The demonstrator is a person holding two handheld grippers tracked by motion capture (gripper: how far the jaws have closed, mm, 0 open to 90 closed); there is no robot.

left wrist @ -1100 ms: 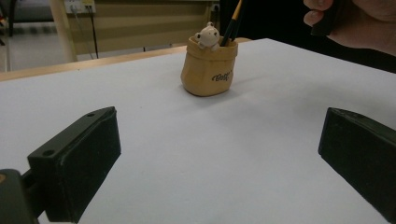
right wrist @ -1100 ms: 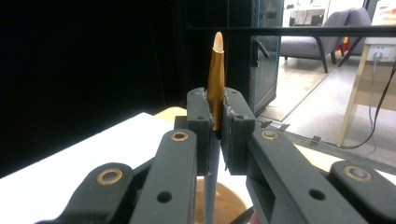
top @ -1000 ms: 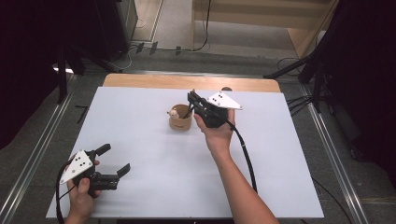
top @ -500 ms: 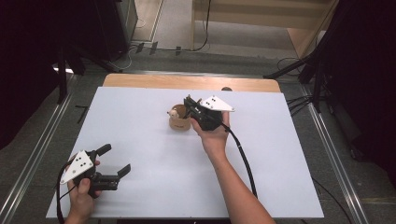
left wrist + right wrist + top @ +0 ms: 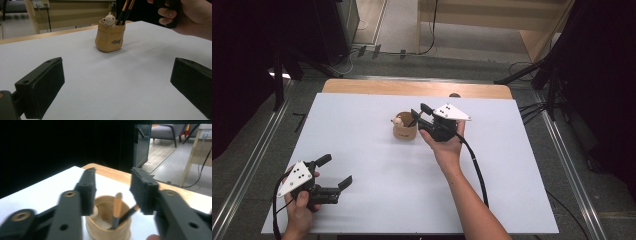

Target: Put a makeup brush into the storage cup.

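A tan sack-shaped pot [image 5: 404, 131] with a small white bear figure on its rim stands in the middle of the white table [image 5: 362, 115]. Two pencils [image 5: 117, 208] lean inside it. My right gripper [image 5: 419, 113] hovers just right of and above the pot, open. In the right gripper view, the right gripper [image 5: 113, 185] has its jaws apart with the pencil tops just below the gap. My left gripper [image 5: 335, 170] is open and empty, low over the table's near left corner. In the left gripper view, the left gripper [image 5: 117, 82] faces the pot [image 5: 110, 37] from a distance.
A wooden strip [image 5: 412, 88] runs along the table's far edge. Metal rails [image 5: 247, 170] flank the table. Dark stands and cables [image 5: 532, 107] sit on the floor at the right. The person's hand [image 5: 190, 17] holding the right gripper appears in the left gripper view.
The right gripper has shifted slightly beside the pot, ending a little nearer the person. The left gripper and the pot have stayed put.
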